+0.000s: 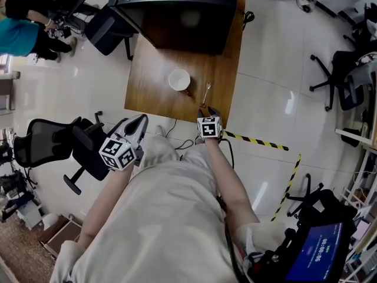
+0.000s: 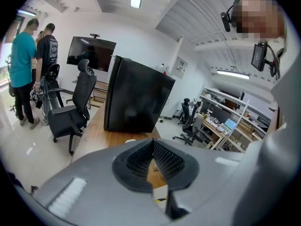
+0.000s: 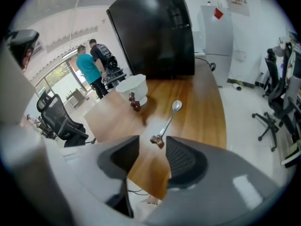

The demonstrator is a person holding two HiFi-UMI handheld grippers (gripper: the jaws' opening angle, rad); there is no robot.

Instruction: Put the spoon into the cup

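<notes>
Left gripper (image 1: pixel 140 121): held off the near-left edge of the tabletop, above the floor and level with the person's knee; its fingers are drawn together at the tips, with only a thin wedge of gap and nothing in it
Right gripper (image 3: pixel 153 143): tilted down over the near-right corner of the tabletop; the fingers stand wide apart and grip nothing
Spoon's near end: the brown knob on the handle lies just ahead of the right gripper's fingers, in line with the gap between them, with neither finger touching it
Tabletop (image 1: pixel 152 81): brown wood, with a floor of pale glossy tiles all round it
Spoon (image 3: pixel 168 121): lies flat on the wood near the right edge, handle toward the person and bowl pointing away, outside the cup
Cup (image 1: pixel 179 79): white, upright, mouth open, to the left of the spoon and a little further off, the two clearly apart
Small dark brown piece (image 3: pixel 134 102): right against the cup's near side; I cannot tell what it is
Black box (image 1: pixel 182 13): large and dark, taking up the far end of the tabletop behind the cup
Floor tape (image 1: pixel 258 140): yellow and black strip on the tiles to the right
Office chair (image 1: pixel 50 143): black, to the left of the person
Two people (image 3: pixel 94 62): standing well beyond the tabletop's far-left corner
</notes>
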